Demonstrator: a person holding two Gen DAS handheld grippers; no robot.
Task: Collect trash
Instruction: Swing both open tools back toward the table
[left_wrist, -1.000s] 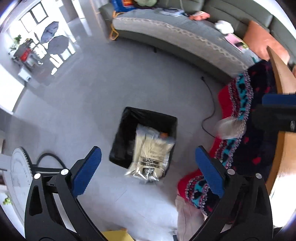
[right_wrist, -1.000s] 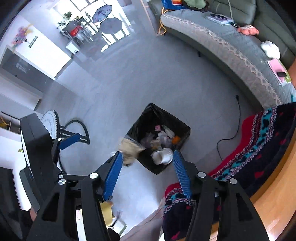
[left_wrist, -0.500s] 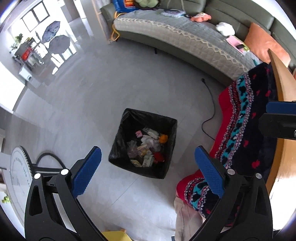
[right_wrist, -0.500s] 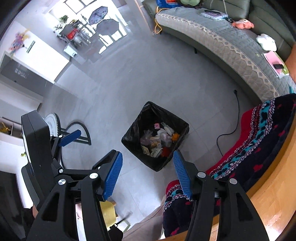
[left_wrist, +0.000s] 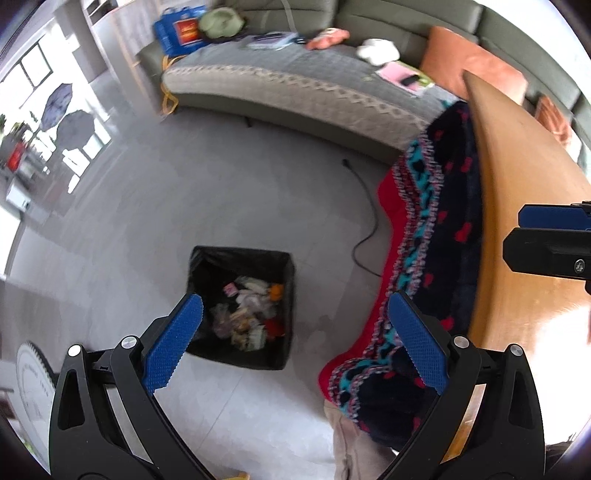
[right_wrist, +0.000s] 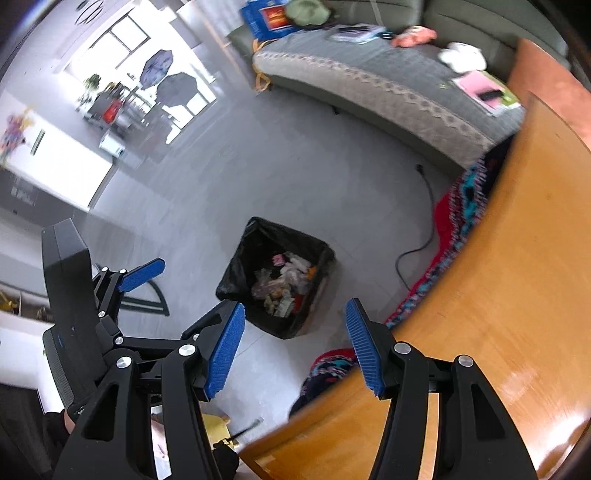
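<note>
change: crinkly clear wrapper seen a second back over the bin was gone, now among the trash (left_wrist: 245, 317), so that drop looked done | smooth curved wooden table (right_wrist: 517, 280) right of frame | square black-bagged bin (left_wrist: 240, 306) lower centre | left gripper (left_wrist: 291, 343) and right gripper (right_wrist: 293, 347) both spread wide, empty

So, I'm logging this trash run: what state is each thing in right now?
Left gripper: open, empty.
Right gripper: open, empty.
Trash bin: uncovered, black liner in, partly filled with wrappers.
Blanket: draped off the table edge.
Cord: lying loose on the floor.
</note>
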